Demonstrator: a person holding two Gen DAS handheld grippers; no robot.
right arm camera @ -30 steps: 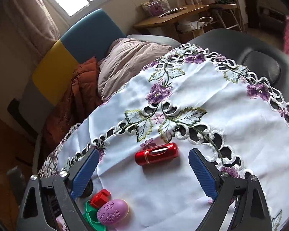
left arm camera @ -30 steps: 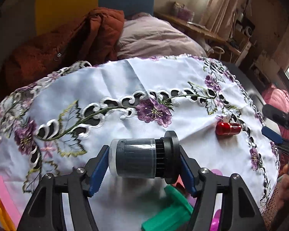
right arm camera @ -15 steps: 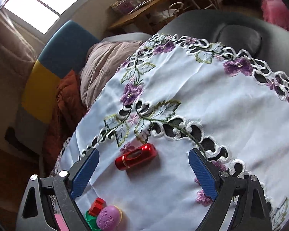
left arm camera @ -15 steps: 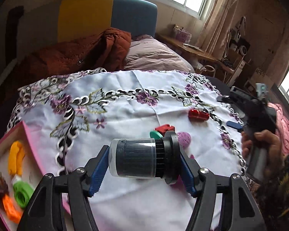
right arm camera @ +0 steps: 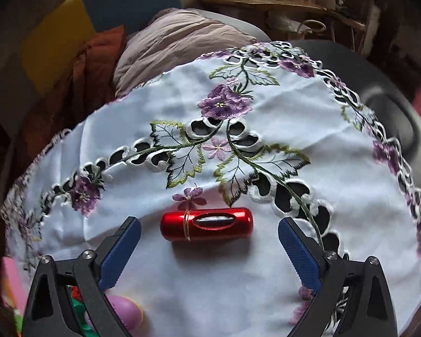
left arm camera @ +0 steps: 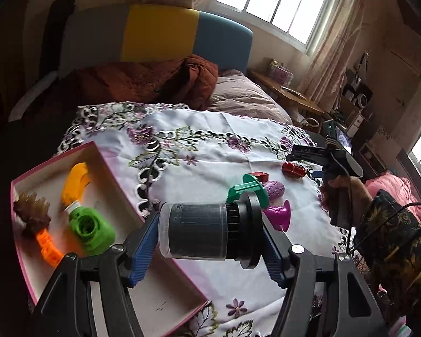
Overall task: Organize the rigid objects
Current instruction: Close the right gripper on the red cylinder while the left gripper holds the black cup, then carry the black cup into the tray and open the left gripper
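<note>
No text, label, brand name, number or sign could be read anywhere. A device with a lit screen (left arm camera: 342, 139) was mounted on the top of the right gripper, but whatever it displayed was too small and too blurred to make out. On the dark bar (left arm camera: 308, 151) below this device there were some faint pale marks, perhaps letters, but they were not legible. A patterned box (left arm camera: 280, 70) stood on the wooden desk near the window, and its print also could not be read.
</note>
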